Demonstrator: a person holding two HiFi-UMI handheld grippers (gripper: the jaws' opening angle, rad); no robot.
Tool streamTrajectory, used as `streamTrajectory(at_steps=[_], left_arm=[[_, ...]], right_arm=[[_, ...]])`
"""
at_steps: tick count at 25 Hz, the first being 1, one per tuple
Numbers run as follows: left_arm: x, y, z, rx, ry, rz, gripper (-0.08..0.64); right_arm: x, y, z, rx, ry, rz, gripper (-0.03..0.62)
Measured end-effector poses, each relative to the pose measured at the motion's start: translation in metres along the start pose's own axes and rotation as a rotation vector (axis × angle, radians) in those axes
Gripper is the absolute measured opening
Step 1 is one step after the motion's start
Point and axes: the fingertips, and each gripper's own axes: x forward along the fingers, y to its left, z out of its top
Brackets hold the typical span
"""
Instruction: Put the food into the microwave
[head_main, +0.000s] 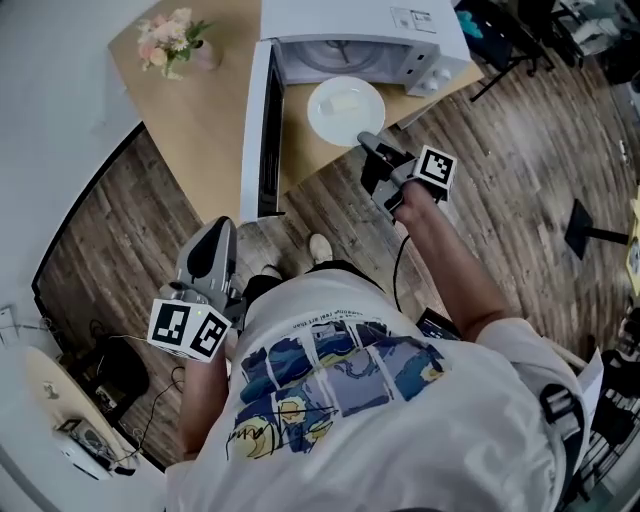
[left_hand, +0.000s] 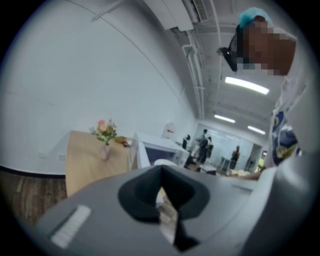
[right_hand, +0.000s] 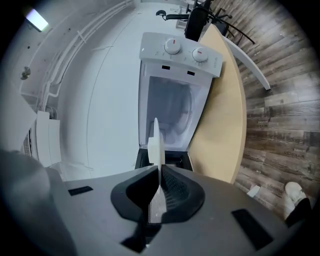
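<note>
head view first: the microwave (head_main: 380, 30) sits on the table (head_main: 200, 110) with its door (head_main: 262, 130) swung wide. just in front of the opening, the white plate (head_main: 345, 110) hangs over the table with the pale food (head_main: 345, 102) lying on it. the right gripper (head_main: 372, 145) has the plate by its near rim. the left gripper (head_main: 218, 232) is low at the person's side, well apart from the table. on to the left gripper view: its jaws stand together with nothing between them, and the flowers (left_hand: 105, 131) and the microwave show far beyond. now the right gripper view: the jaws are clamped on the plate's rim, the plate showing edge-on as a thin white line, and the open cavity (right_hand: 172, 110) lies dead ahead below the two knobs. the step in hand looks like the carry-in, and the pinch is only on one edge. so i'd say keep the plate level or the food may slide. go straight in, clear of the door edge and over the sill. let the plate rest on the cavity floor before the jaws let go.
</note>
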Motion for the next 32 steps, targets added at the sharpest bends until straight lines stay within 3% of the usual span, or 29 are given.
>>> streamTrajectory(at_steps=[18,32], left_arm=[[0.010,0.040,0.018,0.025,0.015,0.123,0.005],[0.009,0.058,0.014,0.017,0.034,0.188,0.005]], right_arm=[[0.117,-0.054,0.114,0.036,-0.126,-0.036,0.015],[0.160,-0.080,0.153,0.026,-0.168,-0.110,0.015]])
